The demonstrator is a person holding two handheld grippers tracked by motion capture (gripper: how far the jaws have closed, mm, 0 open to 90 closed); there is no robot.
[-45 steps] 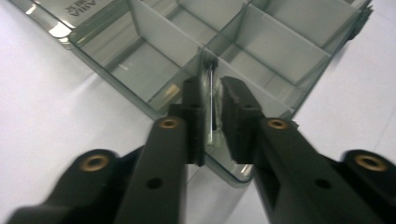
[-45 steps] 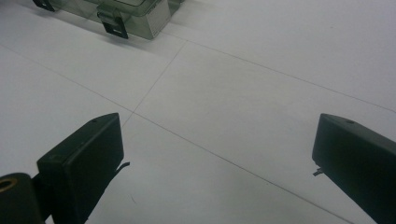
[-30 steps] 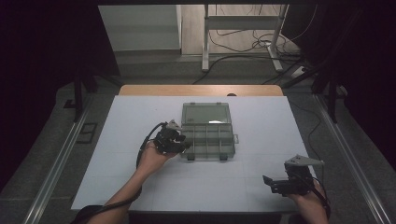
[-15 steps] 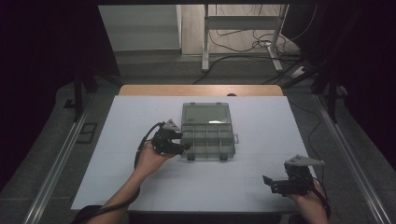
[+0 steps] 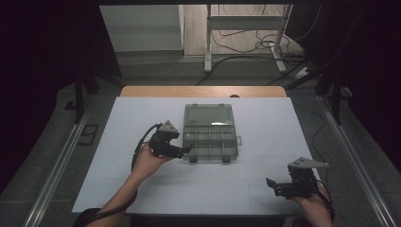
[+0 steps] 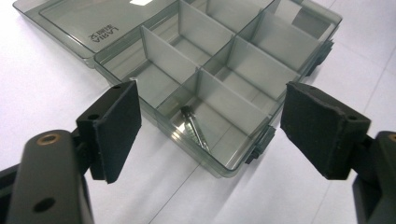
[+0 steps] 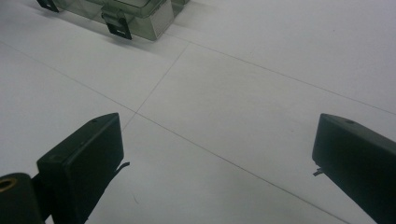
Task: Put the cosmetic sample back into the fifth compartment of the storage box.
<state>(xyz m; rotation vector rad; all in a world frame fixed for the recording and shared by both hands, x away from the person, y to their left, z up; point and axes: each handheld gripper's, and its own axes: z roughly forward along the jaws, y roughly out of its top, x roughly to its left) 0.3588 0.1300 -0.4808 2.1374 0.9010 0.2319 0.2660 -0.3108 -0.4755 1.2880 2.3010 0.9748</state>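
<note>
We've got the left gripper point(image 5: 183, 150) at the near-left corner of the box point(image 5: 210, 137), jaws spread wide, and through them we see a screw point(image 6: 195, 128) lying in the nearest compartment. Our right gripper point(image 5: 274, 186) sits spread too, near the table's point(image 5: 265, 113) near-right edge, well apart from the box.

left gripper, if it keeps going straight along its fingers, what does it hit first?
Probably the near corner compartment of the open organizer box, where a dark screw-like bit lies. The left gripper is open and aimed at it; depth is unclear.
</note>
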